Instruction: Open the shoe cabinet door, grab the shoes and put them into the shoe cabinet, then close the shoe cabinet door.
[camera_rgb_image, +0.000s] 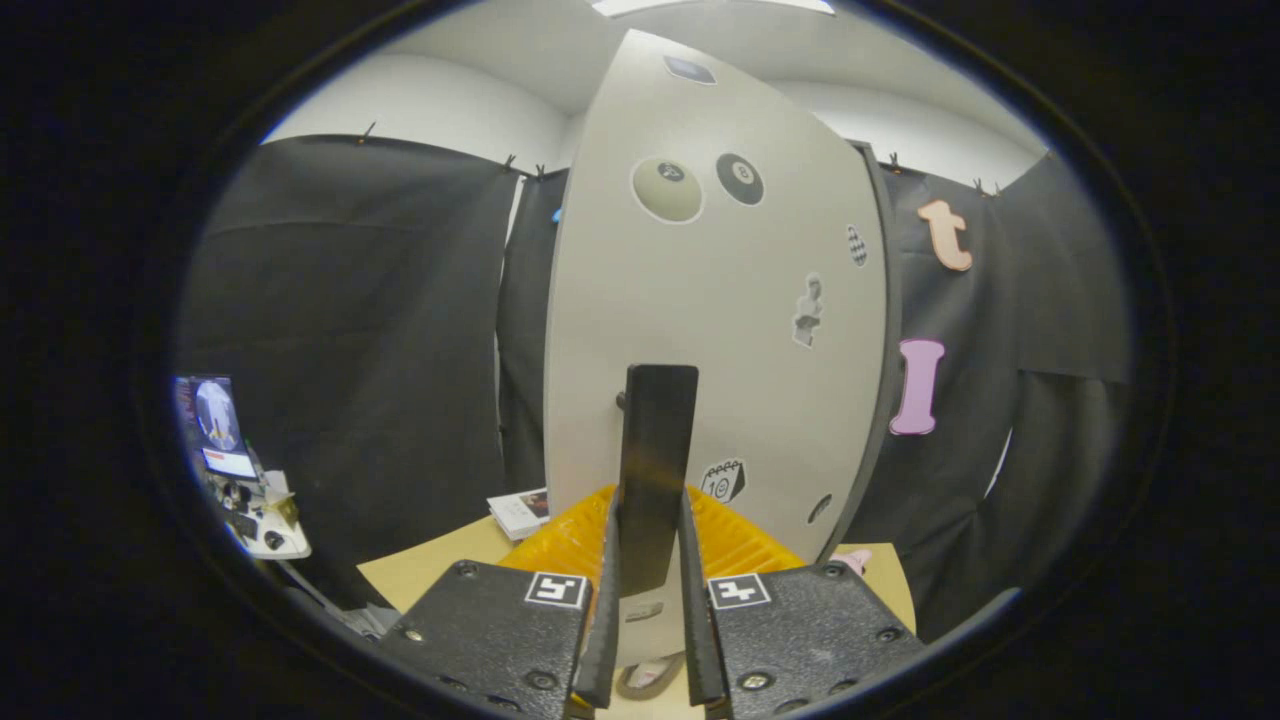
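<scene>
Right now the gripper (648, 560) is closed down on the dark upright handle (657, 460) of the shoe cabinet door (720, 300), with one finger pressing on each side of it. The handle stands up between the fingers and rises well past their tips. The pale grey door fills the space just ahead, with several stickers on its face: two round ball stickers (700, 183) near the top and smaller ones lower down. Behind the fingers, at the foot of the door, something ribbed and orange (735, 545) lies on the tan table (420, 570). A small book (520, 512) rests on the table to the left of the door, and farther left a screen (215, 425) glows against the black cloth wall (350, 330).
</scene>
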